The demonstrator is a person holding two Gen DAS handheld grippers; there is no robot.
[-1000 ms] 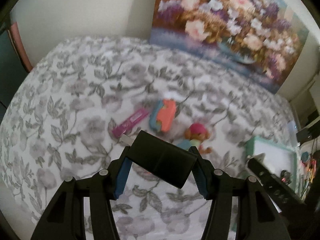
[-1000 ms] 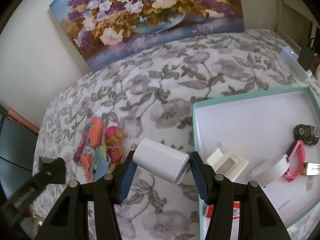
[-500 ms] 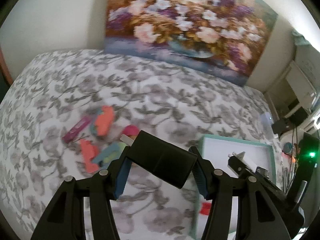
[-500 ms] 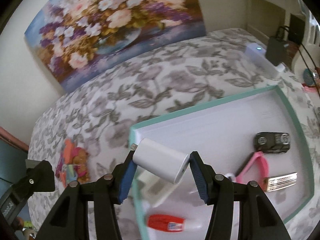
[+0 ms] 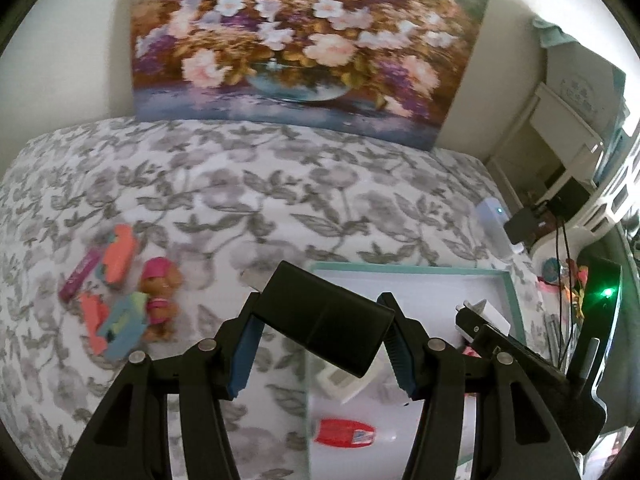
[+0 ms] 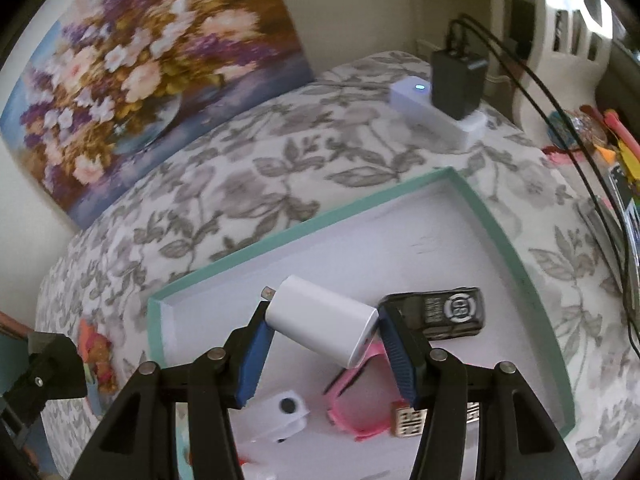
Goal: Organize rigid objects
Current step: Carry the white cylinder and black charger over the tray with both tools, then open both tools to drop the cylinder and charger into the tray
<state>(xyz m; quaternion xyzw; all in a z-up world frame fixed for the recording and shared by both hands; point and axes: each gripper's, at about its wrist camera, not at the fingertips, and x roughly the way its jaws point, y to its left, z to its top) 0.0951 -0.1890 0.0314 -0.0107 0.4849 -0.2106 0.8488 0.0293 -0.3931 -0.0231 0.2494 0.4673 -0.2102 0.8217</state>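
Through your left wrist camera you look down on a bed (image 5: 280,184) under a grey floral cover, with a flower painting (image 5: 304,44) leaning on the wall behind it. Your left gripper (image 5: 320,324) has its fingers (image 5: 244,356) about half apart and pressed on a black charger (image 5: 324,320), which sits tilted across the gap with its metal prongs poking out past the left finger. Past the right finger lies a teal-rimmed tray (image 5: 408,267); below the fingers, a red-capped tube (image 5: 346,432) lies in it. Left of the fingers sits a heap of small toys (image 5: 124,296) (a pink-hatted figure among them).

From your right wrist camera the same cover and painting (image 6: 132,80) show, and a white power strip (image 6: 436,116) with a black adapter (image 6: 456,80) lies beyond the tray (image 6: 256,252). Your right gripper (image 6: 320,332) clamps a white charger (image 6: 320,324) at a similar half width, tilted, over the tray floor. Just beside the right finger (image 6: 396,356) lies a black toy car (image 6: 440,312); below it, a pink strap (image 6: 356,400).
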